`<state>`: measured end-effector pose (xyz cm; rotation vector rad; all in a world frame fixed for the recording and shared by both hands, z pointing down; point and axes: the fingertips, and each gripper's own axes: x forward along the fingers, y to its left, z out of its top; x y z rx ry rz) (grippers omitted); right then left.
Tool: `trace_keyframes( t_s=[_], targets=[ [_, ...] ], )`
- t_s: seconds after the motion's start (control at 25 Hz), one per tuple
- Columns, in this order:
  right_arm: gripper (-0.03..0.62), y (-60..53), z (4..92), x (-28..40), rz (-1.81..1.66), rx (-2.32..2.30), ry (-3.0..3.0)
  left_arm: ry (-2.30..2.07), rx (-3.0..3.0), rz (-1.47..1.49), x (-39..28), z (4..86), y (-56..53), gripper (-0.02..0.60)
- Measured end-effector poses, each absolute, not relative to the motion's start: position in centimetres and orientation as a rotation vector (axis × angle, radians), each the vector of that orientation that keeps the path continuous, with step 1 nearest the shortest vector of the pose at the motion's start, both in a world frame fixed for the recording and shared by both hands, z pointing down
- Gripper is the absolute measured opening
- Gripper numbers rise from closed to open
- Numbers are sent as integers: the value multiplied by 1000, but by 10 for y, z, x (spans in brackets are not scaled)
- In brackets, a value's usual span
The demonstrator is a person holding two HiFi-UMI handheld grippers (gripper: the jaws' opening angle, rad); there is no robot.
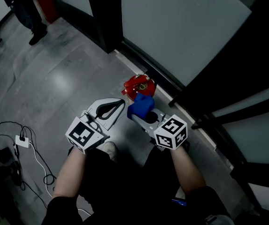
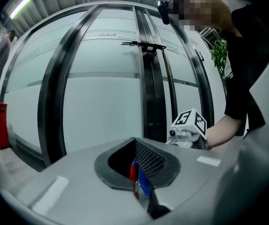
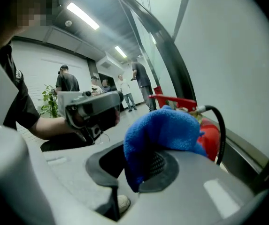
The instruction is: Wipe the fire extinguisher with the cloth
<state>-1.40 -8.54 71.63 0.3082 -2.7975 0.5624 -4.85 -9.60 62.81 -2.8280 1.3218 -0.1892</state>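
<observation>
A red fire extinguisher stands on the floor at the foot of the glass wall. In the right gripper view its red body and black hose show just past the cloth. My right gripper is shut on a bunched blue cloth, which sits right beside the extinguisher's top. The cloth covers the tips of the right gripper. My left gripper hovers to the left of the cloth, shut and holding nothing. Through the left gripper only a sliver of red and blue shows.
A glass wall with black frames runs along the right, with a raised sill below it. Cables and a white adapter lie on the grey floor at left. People stand at the far left near a red box.
</observation>
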Motion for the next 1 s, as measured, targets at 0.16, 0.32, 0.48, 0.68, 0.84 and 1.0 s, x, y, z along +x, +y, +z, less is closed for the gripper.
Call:
trace_keyframes(
  t_s=[0.16, 0.32, 0.48, 0.68, 0.84, 1.0],
  targets=[
    [58, -116, 659, 26, 536, 456, -2959, 1304, -2839, -210, -42, 630, -98, 6],
    [58, -162, 614, 55, 481, 698, -3056, 1301, -2831, -227, -42, 633, -100, 6],
    [58, -195, 618, 72, 469, 888, -3024, 1303, -2827, -212, -42, 632, -101, 6],
    [58, -215, 682, 60, 656, 946, -2925, 1267, -2852, -216, -35, 632, -100, 6],
    [58, -224, 724, 50, 929, 1005, -2891, 1224, -2891, -221, -21, 627, -94, 6],
    [58, -239, 752, 57, 1186, 1121, -2857, 1196, -2974, -152, -13, 623, -85, 6]
  ],
)
